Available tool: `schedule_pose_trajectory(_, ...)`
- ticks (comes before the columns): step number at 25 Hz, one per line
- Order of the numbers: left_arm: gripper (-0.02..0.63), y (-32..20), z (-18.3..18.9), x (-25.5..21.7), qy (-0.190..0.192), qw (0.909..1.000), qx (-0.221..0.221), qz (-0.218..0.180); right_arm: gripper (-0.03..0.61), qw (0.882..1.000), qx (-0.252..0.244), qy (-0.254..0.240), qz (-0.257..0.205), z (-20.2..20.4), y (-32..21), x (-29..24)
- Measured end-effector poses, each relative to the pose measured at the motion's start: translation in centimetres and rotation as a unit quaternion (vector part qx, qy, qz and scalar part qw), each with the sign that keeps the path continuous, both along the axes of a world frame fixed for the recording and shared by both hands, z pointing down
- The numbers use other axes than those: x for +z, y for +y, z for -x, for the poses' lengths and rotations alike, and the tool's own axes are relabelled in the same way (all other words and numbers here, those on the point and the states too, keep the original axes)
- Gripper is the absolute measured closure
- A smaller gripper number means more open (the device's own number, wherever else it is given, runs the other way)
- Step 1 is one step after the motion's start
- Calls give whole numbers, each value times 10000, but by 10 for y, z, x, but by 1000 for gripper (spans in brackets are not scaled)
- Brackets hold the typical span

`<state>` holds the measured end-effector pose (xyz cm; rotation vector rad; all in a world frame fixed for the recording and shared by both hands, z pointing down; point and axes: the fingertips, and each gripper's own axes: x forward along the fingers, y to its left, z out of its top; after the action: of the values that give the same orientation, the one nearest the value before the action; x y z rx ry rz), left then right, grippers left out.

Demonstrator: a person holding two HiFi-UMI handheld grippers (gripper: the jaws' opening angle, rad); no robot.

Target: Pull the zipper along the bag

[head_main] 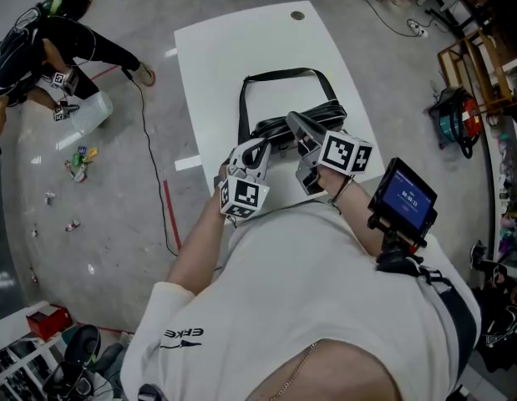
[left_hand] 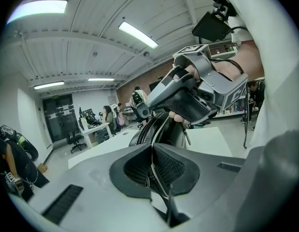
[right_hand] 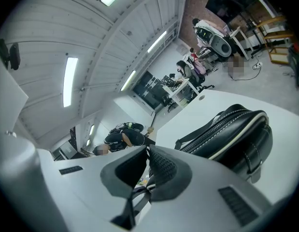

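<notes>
Left gripper [left_hand: 151,152] pads shut tight on the bag [left_hand: 166,129] edge, frame centre. Right gripper [right_hand: 147,154] pads closed, nothing I can make out between them, and the bag sits just right of them. Bag lies mid white table [head_main: 216,65]. The right gripper blocks the left gripper view's upper right.

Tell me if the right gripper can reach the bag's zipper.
Probably yes: the zipper lies bare atop the bag, close beside the right gripper, nothing between; its shut jaws would need opening.
</notes>
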<state>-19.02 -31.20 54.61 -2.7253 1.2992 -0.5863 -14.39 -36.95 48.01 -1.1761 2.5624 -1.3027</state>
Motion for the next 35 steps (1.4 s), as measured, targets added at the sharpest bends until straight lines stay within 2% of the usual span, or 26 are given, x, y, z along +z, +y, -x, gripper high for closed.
schedule_pose_trajectory(20, 598, -6, -21, -7, 195, 9997, 135, -25, 560, 9984, -145, 546, -64, 3, 2, 3)
schedule_pose_trajectory(35, 598, -3, -37, -12, 258, 9995, 179, -72, 559, 9910, -751, 1103, -88, 26, 16, 15)
